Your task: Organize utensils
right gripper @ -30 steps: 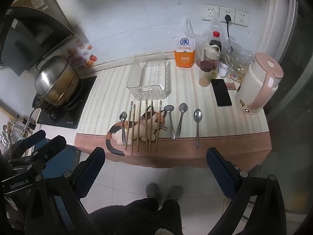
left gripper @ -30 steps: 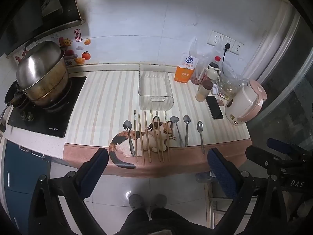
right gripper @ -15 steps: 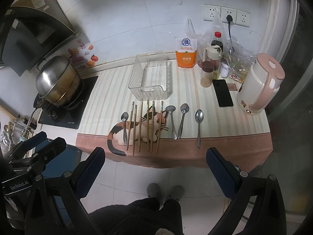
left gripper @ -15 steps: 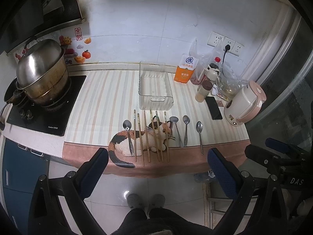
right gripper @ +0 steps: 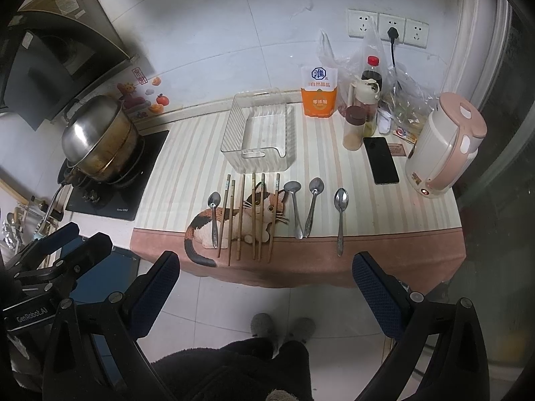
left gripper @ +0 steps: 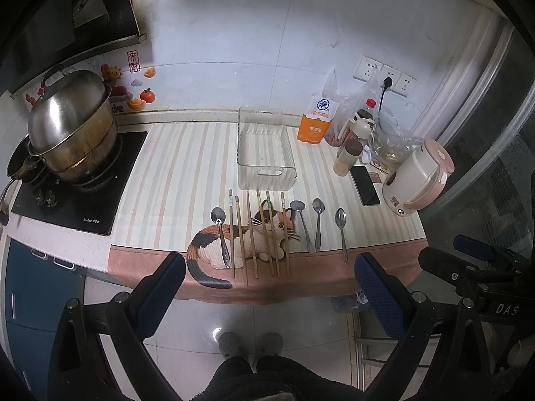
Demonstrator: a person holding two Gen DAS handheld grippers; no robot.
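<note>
Since a second ago nothing on the counter has moved; both views have only drawn back slightly, so sorting has not begun. The left gripper (left gripper: 269, 282) and right gripper (right gripper: 265, 279) hang above the floor, short of the counter edge, jaws spread wide, holding nothing. Four spoons (left gripper: 341, 230) and the chopsticks (left gripper: 251, 234) lie in a row on the cat-print mat (left gripper: 174, 180). Just behind them, the clear bin (left gripper: 265, 180) stands empty.
</note>
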